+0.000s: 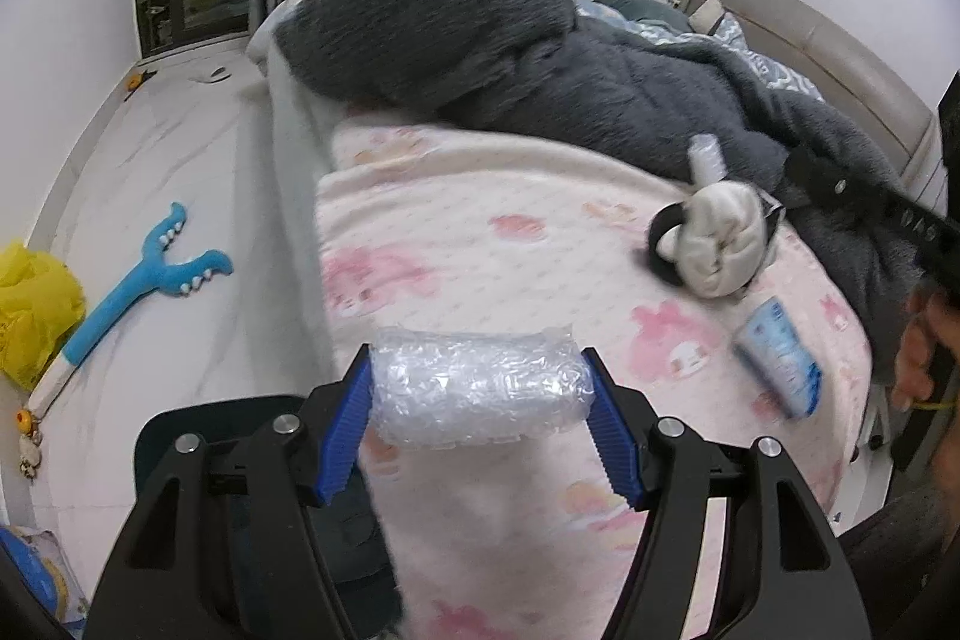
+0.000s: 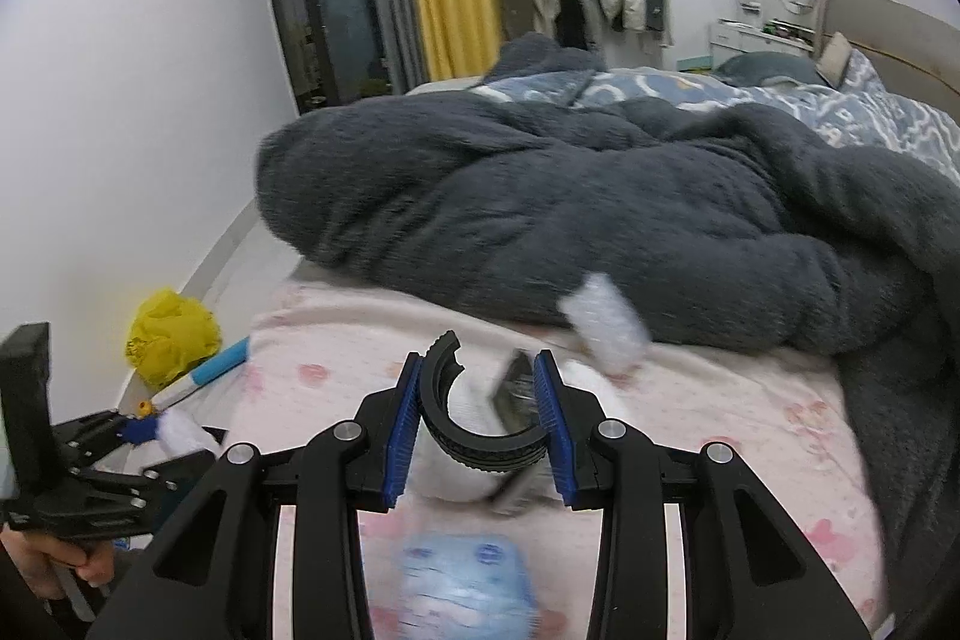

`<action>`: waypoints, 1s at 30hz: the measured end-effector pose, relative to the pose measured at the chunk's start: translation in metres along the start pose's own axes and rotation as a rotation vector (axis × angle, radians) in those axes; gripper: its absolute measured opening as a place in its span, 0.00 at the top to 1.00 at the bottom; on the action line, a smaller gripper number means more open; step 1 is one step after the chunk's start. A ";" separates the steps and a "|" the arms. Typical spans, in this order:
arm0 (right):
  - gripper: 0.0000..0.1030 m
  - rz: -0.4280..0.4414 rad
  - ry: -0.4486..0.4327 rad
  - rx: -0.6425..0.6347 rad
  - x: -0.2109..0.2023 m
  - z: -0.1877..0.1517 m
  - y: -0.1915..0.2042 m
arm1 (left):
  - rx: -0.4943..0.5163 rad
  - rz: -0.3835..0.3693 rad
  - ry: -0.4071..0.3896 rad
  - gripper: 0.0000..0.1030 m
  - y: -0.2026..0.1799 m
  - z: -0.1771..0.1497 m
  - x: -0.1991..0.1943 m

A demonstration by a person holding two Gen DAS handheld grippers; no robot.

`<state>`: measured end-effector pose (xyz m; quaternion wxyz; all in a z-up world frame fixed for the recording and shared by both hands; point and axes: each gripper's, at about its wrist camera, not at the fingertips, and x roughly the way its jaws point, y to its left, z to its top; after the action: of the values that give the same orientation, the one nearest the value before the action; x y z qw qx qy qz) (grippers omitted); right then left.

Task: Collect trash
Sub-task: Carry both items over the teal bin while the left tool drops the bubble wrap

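Where bed [image 1: 480,244] ends, open floor [image 1: 180,148].

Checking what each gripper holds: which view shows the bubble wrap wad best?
The left wrist view: the bubble wrap wad sits sharp and centred in the left gripper. The right wrist view shows only a small white blur of it at the frame's left.

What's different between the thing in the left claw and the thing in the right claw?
The left claw grips a wad of clear bubble wrap: soft, see-through, crinkled. The right claw grips a black ring: solid, dark, curved like a C, with a gap at the top. The bubble wrap fills a wide space between its pads, while the black ring is pinched narrower. A white cloth bundle shows through the ring. Both are held above the pink blanket.
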<state>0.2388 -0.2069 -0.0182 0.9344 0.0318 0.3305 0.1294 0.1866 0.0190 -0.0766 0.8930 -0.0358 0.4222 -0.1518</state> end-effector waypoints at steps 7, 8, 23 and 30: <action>0.63 0.092 0.008 -0.038 0.008 0.006 0.046 | -0.025 0.065 0.037 0.33 0.035 -0.017 0.001; 0.63 0.110 0.013 -0.048 0.009 0.007 0.055 | -0.029 0.073 0.042 0.33 0.039 -0.020 0.001; 0.63 0.297 0.114 -0.161 0.047 -0.009 0.163 | -0.125 0.169 0.196 0.33 0.120 -0.069 0.012; 0.63 0.365 0.171 -0.213 0.063 -0.023 0.213 | -0.159 0.182 0.291 0.33 0.148 -0.096 0.016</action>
<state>0.2243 0.0141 -0.0433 0.8621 -0.0188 0.3817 0.3327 0.1582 0.1616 -0.1782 0.8270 -0.0453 0.5590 -0.0400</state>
